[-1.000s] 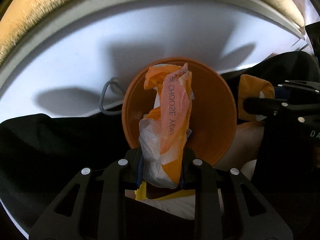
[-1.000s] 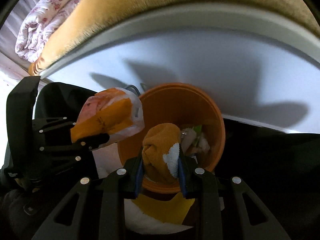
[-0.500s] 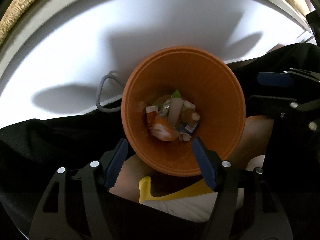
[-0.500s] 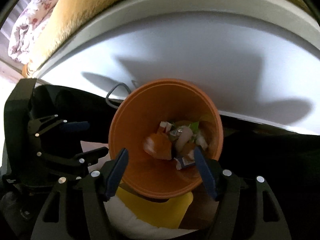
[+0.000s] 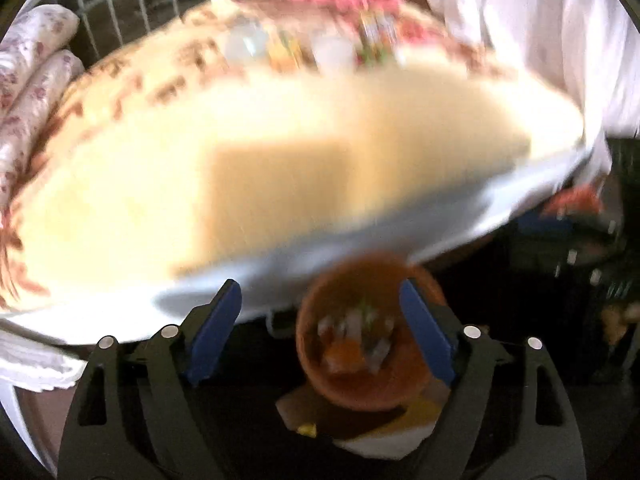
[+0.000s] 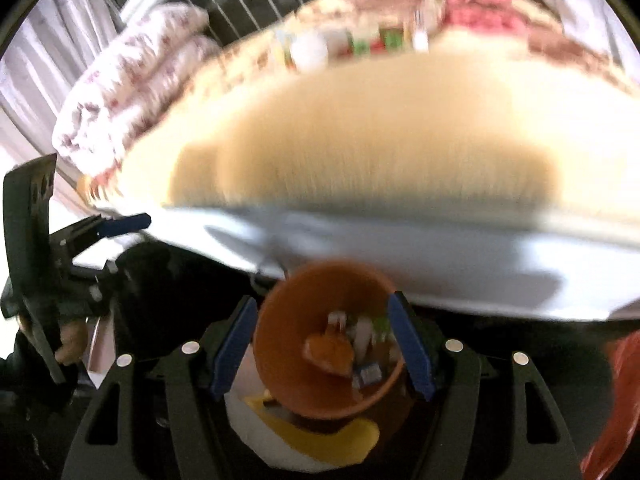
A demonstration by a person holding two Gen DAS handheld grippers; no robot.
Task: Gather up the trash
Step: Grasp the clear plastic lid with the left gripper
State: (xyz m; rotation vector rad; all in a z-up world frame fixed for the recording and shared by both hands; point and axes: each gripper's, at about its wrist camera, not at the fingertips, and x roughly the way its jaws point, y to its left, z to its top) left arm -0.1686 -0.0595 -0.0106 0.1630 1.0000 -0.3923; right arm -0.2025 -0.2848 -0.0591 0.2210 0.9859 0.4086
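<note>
An orange bin (image 5: 368, 384) stands below both grippers; in the right wrist view it (image 6: 280, 340) sits between the fingers. Mixed trash (image 5: 354, 340) lies in its bottom, also in the right wrist view (image 6: 348, 344). My left gripper (image 5: 320, 332) is open and empty above the bin. My right gripper (image 6: 322, 348) is open and empty too. More trash items (image 5: 320, 46) lie blurred on the far side of the bed, also in the right wrist view (image 6: 352, 44).
A bed with a tan blanket (image 5: 280, 152) and a white side panel (image 6: 440, 256) fills the middle of both views. A rolled floral quilt (image 6: 132, 88) lies at the left. A yellow-and-white slipper (image 6: 312, 444) shows under the bin. Both views are motion-blurred.
Both grippers opened and dropped their trash into the orange bin, then rose and tilted up, so the bed top and its far items came into view.
</note>
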